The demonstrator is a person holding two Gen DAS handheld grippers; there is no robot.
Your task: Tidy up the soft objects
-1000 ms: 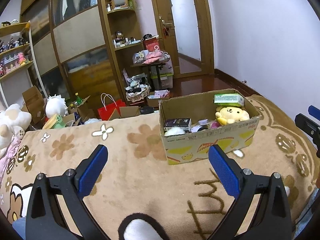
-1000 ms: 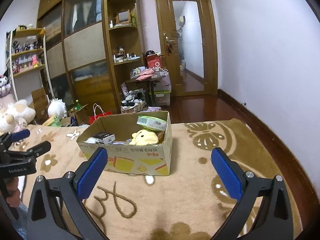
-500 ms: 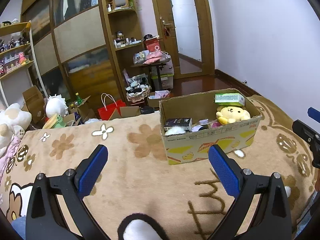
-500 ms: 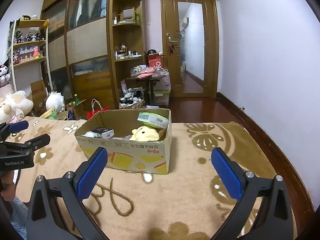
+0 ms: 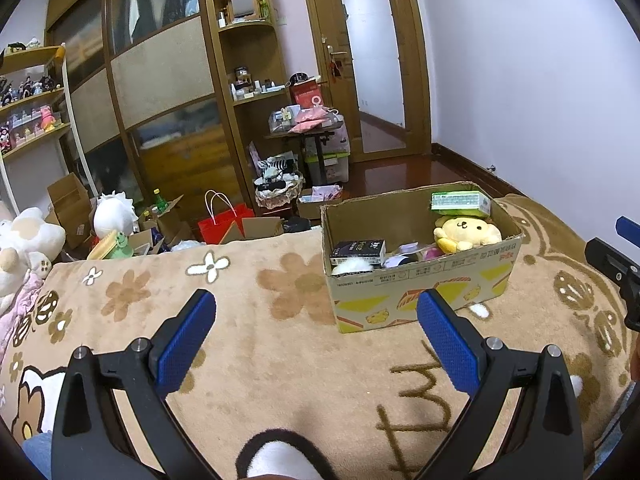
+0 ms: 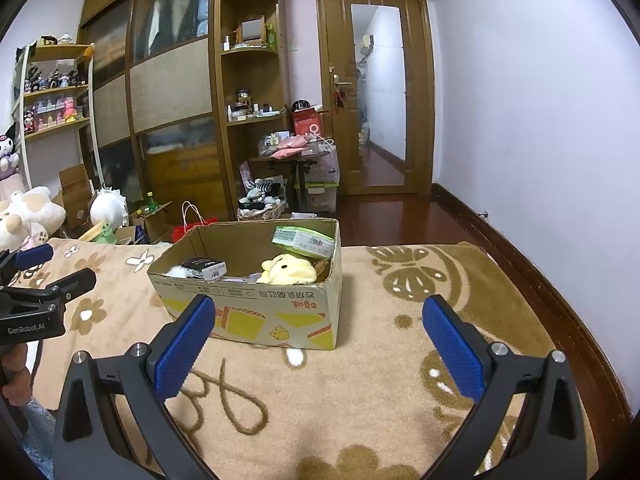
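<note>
A cardboard box (image 5: 424, 284) stands on a tan flowered blanket (image 5: 248, 312). In it lie a yellow plush dog (image 5: 466, 234), a green packet (image 5: 460, 203), a black box (image 5: 358, 249) and a white fluffy thing (image 5: 352, 268). The box also shows in the right wrist view (image 6: 256, 308), with the yellow plush (image 6: 288, 269) and green packet (image 6: 303, 241). My left gripper (image 5: 316, 330) is open and empty, short of the box and to its left. My right gripper (image 6: 316, 334) is open and empty, in front of the box.
Large plush toys (image 5: 24, 244) lie at the blanket's left edge. Beyond the bed are cartons, a red bag (image 5: 224, 224), a cluttered small table (image 5: 308, 132), wooden shelves and a door. A wall runs along the right.
Both grippers rose and tilted slightly; the right wrist view has drawn a little nearer the box. Jaws stay open.
</note>
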